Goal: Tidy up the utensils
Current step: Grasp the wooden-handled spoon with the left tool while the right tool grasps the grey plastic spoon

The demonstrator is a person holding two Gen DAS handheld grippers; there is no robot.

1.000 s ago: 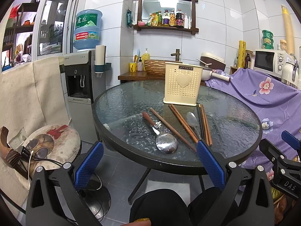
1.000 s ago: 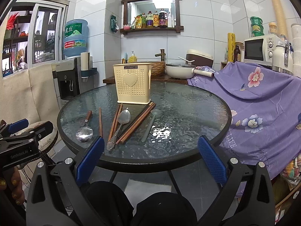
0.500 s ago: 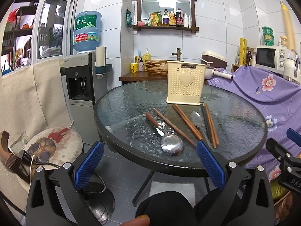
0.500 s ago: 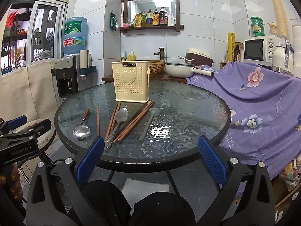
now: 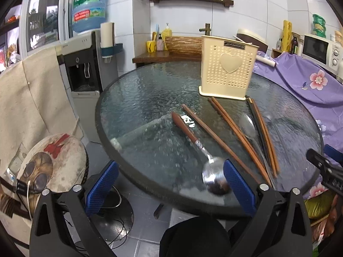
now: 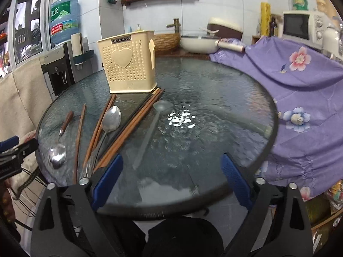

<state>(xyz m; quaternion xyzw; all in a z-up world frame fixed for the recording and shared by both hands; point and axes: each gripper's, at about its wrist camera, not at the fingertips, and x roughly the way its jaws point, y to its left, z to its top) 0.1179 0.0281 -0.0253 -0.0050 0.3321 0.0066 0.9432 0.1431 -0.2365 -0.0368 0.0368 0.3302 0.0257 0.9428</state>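
Note:
A cream perforated utensil holder (image 5: 227,70) with a heart stands upright on the round glass table (image 5: 150,107); it also shows in the right wrist view (image 6: 128,64). In front of it lie a wooden-handled spoon (image 5: 199,147), several brown and dark chopsticks (image 5: 233,128), a steel spoon (image 6: 110,120) and a translucent grey spoon (image 6: 150,128). My left gripper (image 5: 169,188) is open and empty at the table's near edge, its right pad by the wooden-handled spoon's bowl. My right gripper (image 6: 171,182) is open and empty over the near edge, close to the grey spoon's handle end.
A purple flowered cloth (image 6: 300,85) covers the surface to the right of the table. A water dispenser (image 5: 85,68) and a round stool (image 5: 51,162) stand to the left. A counter with a basket and pan lies behind the table (image 6: 199,42).
Both grippers have moved forward and closer to the table; the utensils now look larger and nearer. Both stay open and nothing on the table has moved.

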